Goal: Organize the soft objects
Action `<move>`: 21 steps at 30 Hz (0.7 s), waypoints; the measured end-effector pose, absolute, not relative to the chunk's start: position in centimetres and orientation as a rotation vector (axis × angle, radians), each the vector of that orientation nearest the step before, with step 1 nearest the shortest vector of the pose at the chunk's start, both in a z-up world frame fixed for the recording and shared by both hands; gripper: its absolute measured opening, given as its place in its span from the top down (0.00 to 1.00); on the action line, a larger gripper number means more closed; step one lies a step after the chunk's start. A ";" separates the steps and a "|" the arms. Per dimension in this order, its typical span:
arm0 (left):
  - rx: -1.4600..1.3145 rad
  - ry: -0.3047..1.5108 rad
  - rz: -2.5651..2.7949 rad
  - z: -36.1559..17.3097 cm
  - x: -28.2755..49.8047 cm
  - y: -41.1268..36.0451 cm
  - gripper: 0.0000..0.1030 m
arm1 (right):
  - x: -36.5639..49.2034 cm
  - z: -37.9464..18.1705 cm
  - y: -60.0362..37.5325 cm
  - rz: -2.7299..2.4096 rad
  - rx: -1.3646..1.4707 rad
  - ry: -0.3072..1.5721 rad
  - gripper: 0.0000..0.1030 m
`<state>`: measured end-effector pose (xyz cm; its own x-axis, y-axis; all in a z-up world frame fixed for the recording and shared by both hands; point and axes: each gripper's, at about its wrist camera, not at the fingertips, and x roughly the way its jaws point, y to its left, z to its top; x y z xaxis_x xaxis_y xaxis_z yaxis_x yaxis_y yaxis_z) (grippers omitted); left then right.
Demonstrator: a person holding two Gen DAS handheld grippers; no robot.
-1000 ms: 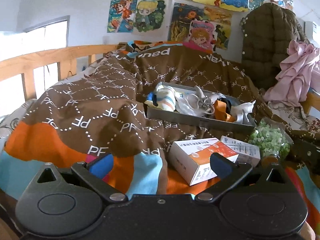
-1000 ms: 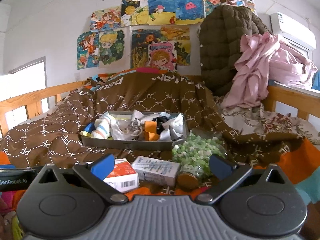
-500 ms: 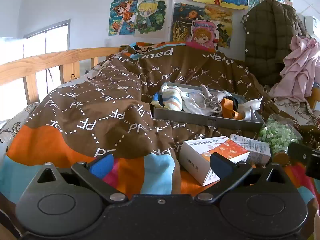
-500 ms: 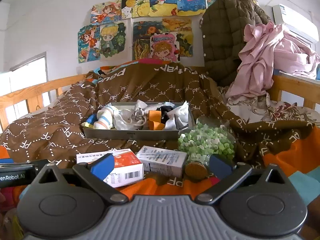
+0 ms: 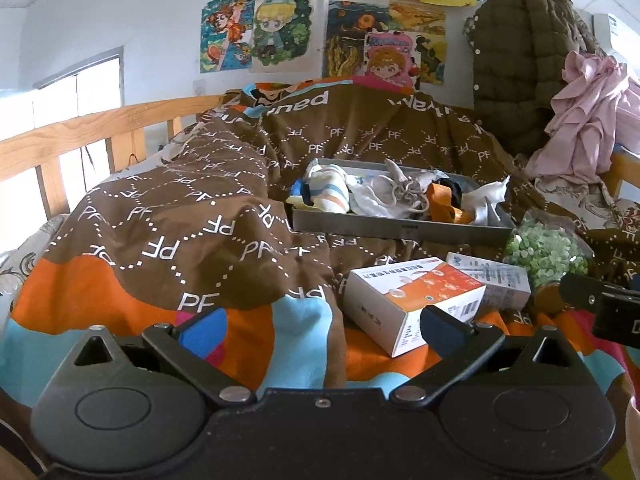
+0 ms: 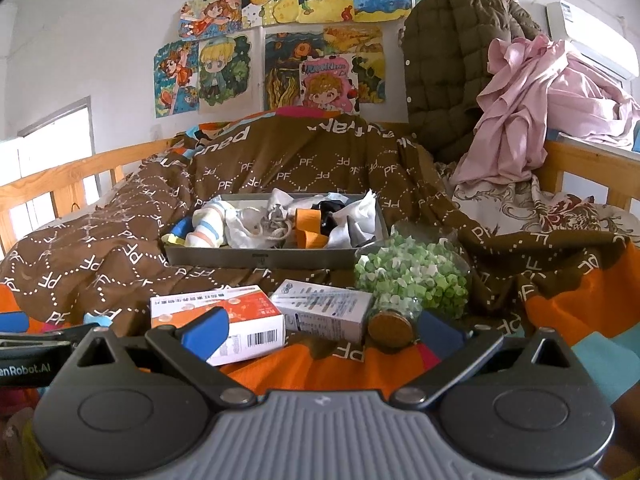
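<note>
1. L gripper (image 5: 322,326): jaws spread wide, nothing between them, low over the orange/blue part of the quilt (image 5: 160,220).
2. Wooden bed rail (image 5: 80,136): far left, behind the quilt.
3. Grey tray (image 6: 276,258): sits on the brown quilt, mid-frame, beyond both grippers. Holds the soft items in a loose heap: striped sock (image 6: 210,228) at its left end, white cloth w/ tangled cord (image 6: 272,220) in the middle, orange strap (image 6: 308,226), dark piece and white cloth (image 6: 356,220) toward its right end.
4. Orange-white box (image 6: 236,320): on the quilt in front of the tray, touching the grey-white box (image 6: 324,310) to its right.
5. R gripper (image 6: 322,326): jaws apart, empty, just short of the two boxes.
6. Jar of green-white bits (image 6: 412,276): lying on its side, cork lid (image 6: 390,330) toward camera, right of the boxes.
7. Pink garment (image 6: 528,120) and olive quilted jacket (image 6: 444,60): hung at far right, well apart from the tray.
</note>
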<state>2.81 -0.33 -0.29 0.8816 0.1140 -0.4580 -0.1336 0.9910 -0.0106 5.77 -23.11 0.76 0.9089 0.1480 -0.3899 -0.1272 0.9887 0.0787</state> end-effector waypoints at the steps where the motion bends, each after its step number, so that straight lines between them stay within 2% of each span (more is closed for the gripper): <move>1: -0.038 0.476 0.128 -0.3 2.8 -0.4 0.01 | 5.8 0.8 -23.1 0.143 0.050 0.407 0.00; 21: -0.047 0.503 0.139 -0.5 3.1 -0.1 0.01 | 5.9 0.5 -23.1 0.138 0.052 0.414 0.00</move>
<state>3.13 -0.09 -0.50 0.8668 0.1213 -0.4836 -0.1444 0.9895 -0.0107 5.89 -23.12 0.52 0.9061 0.1446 -0.3976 -0.1232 0.9892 0.0790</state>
